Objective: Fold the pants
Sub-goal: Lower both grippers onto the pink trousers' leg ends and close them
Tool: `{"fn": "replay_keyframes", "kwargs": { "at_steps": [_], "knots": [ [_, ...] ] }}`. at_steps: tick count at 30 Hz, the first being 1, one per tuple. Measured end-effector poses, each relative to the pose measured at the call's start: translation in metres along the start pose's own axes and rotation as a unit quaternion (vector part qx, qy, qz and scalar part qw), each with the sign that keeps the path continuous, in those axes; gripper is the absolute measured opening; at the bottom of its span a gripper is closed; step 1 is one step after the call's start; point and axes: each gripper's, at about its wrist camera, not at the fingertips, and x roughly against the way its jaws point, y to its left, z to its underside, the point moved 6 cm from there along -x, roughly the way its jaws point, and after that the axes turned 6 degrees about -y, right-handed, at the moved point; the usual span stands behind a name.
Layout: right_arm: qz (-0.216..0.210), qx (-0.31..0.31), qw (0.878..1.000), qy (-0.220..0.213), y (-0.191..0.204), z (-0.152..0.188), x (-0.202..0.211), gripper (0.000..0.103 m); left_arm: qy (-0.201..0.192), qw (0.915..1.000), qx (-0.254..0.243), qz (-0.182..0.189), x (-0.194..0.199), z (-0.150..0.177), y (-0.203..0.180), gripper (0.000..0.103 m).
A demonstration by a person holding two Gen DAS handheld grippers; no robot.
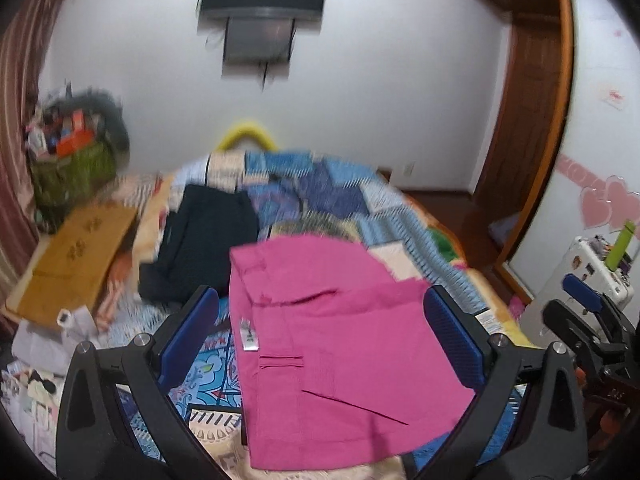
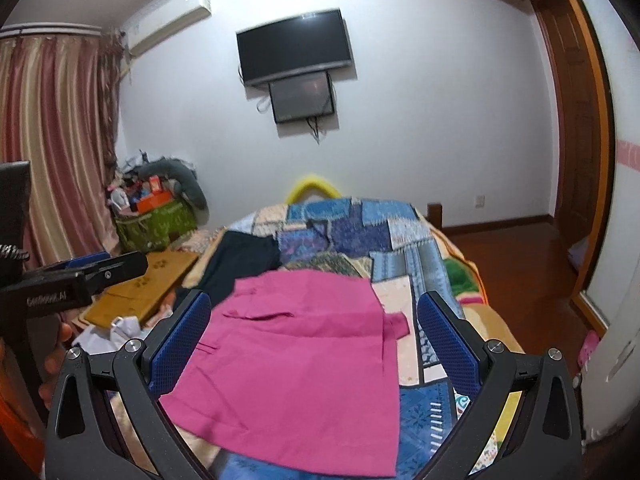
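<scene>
Pink pants point(image 1: 332, 352) lie folded into a compact rectangle on the patchwork bedspread point(image 1: 320, 188), a white label showing on their left edge. My left gripper point(image 1: 322, 312) hovers over them, open, its blue pads wide apart and holding nothing. In the right wrist view the same pink pants point(image 2: 296, 364) lie flat below my right gripper point(image 2: 314, 312), which is also open and empty. A small flap of pink cloth sticks out at the pants' right edge. The right gripper point(image 1: 584, 300) shows at the far right of the left wrist view, and the left gripper point(image 2: 92, 268) at the left of the right wrist view.
Dark folded pants point(image 1: 204, 240) lie on the bed point(image 2: 444, 256) behind the pink ones. A yellow-brown board point(image 1: 80, 256) and loose papers sit at the bed's left. A green bag point(image 2: 156, 220) of clutter stands by the curtain. A TV point(image 2: 294, 46) hangs on the far wall; wooden floor lies to the right.
</scene>
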Motion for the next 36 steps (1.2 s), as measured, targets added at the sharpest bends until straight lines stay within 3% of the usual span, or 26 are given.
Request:
{"fn": "replay_keyframes", "kwargs": {
  "at_steps": [6,12,17,24,28,30,35,36],
  "knots": [
    [0.015,-0.008,0.998,0.059,-0.033,0.027,-0.050,0.103,0.091,0.9946,-0.022,-0.045,-0.083,0.018,0.026,0.103],
    [0.008,-0.023,0.991,0.135,-0.064,0.059,-0.091,0.103,0.158,0.9862,-0.019,-0.045,-0.142,0.040,0.051,0.103],
    [-0.006,-0.022,0.983,0.180,-0.081,0.071,-0.127,0.100,0.193,0.9803,-0.017,-0.039,-0.167,0.052,0.067,0.103],
    [-0.037,-0.022,0.972,0.231,-0.095,0.081,-0.169,0.071,0.240,0.9696,-0.025,-0.042,-0.190,0.060,0.083,0.069],
    [-0.042,-0.008,0.970,0.239,-0.099,0.080,-0.181,0.067,0.260,0.9648,-0.024,-0.026,-0.195,0.066,0.081,0.051],
    [-0.045,-0.004,0.969,0.244,-0.101,0.080,-0.187,0.063,0.282,0.9595,0.001,0.008,-0.198,0.071,0.078,0.049],
    [-0.055,0.007,0.964,0.262,-0.102,0.084,-0.204,0.054,0.308,0.9504,0.028,0.030,-0.206,0.081,0.074,0.047],
    [-0.058,0.006,0.961,0.270,-0.103,0.087,-0.208,0.048,0.311,0.9491,0.034,0.037,-0.207,0.082,0.073,0.044]
  ]
}}
